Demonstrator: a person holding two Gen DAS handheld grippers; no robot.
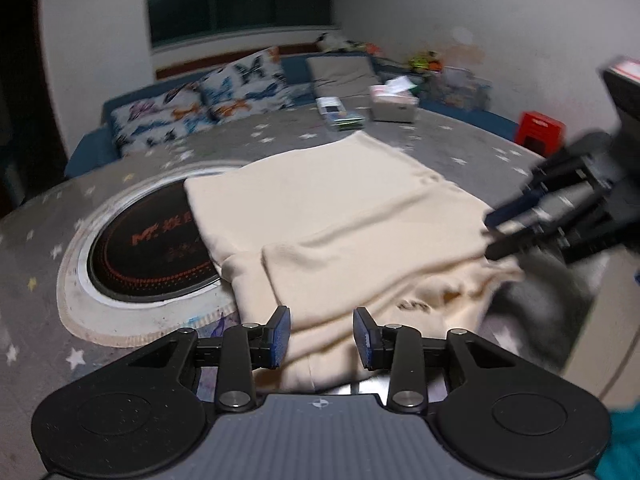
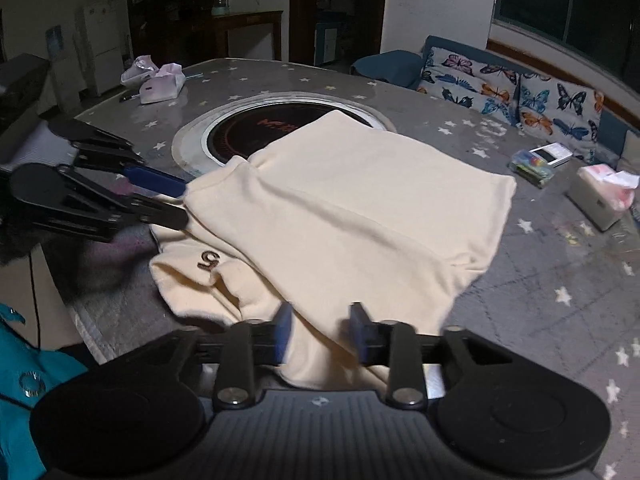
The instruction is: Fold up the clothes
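A cream garment (image 1: 340, 224) lies partly folded on the grey star-patterned table (image 1: 48, 264), one corner over a round black cooktop (image 1: 148, 248). In the right wrist view the garment (image 2: 352, 208) shows a small dark "5" mark near its front left. My left gripper (image 1: 322, 332) is open, its blue pads on either side of the near cloth edge; it also shows at the left of the right wrist view (image 2: 176, 200). My right gripper (image 2: 318, 332) is open over the near hem and appears blurred at the right of the left wrist view (image 1: 490, 236), at the garment's edge.
Tissue boxes (image 1: 394, 106) (image 2: 160, 84), a small white box (image 2: 554, 154) and a red box (image 1: 540, 128) sit on the table's far parts. A sofa with butterfly cushions (image 1: 208, 96) stands behind. Teal cloth (image 2: 24, 384) hangs below the table's near edge.
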